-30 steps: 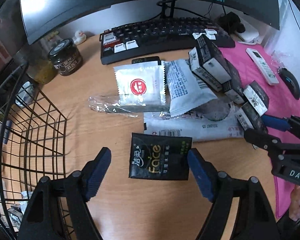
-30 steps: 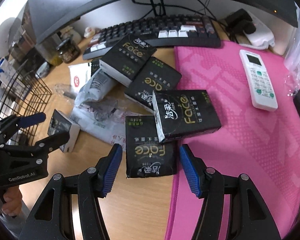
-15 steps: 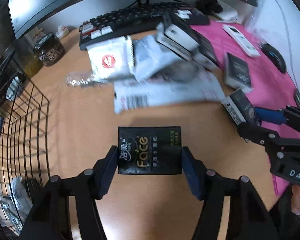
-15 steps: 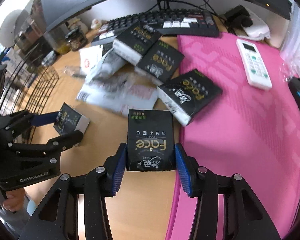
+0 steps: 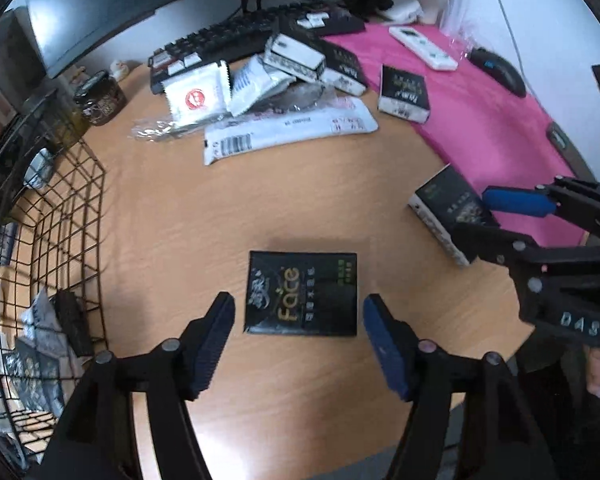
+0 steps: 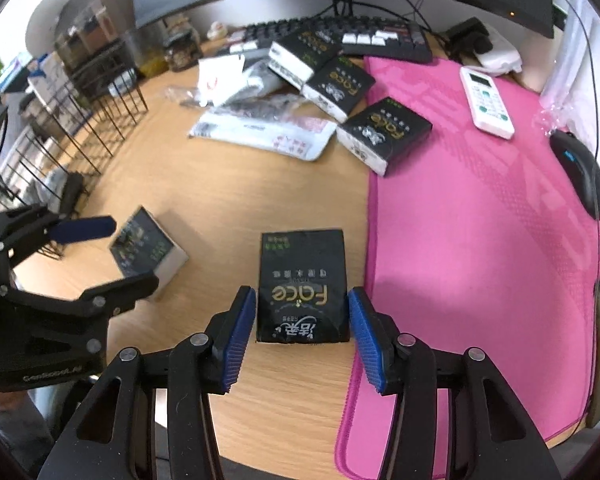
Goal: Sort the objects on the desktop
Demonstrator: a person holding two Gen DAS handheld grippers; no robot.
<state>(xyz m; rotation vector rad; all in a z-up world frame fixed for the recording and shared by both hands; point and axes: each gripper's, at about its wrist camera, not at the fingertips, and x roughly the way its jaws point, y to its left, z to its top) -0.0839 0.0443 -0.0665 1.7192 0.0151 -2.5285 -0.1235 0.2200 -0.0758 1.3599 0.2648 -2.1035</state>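
Note:
A black "Face" tissue pack (image 5: 302,280) lies flat on the wooden desk between the fingers of my left gripper (image 5: 299,300). Its jaws are opening, with a gap on each side of the pack. The right wrist view shows this pack (image 6: 152,248) and the left gripper (image 6: 132,252) from the side. A second black pack (image 6: 304,264) lies lengthwise in my right gripper (image 6: 302,292). Those jaws are easing open, but the blue pads still sit against its long sides. In the left wrist view, this pack (image 5: 444,200) and the right gripper (image 5: 471,214) appear at the right.
A black wire basket (image 5: 60,216) with items inside stands at the left. Farther back is a pile of more tissue packs (image 6: 336,80), white sachets (image 5: 196,96) and a long white packet (image 5: 292,132). On the pink mat (image 6: 480,220) lie another pack (image 6: 384,132), a remote (image 6: 486,104) and a mouse (image 6: 580,172).
Both grippers closed on a pack and drew it back toward the desk's near edge, away from the pile. The left jaws have since spread off their pack.

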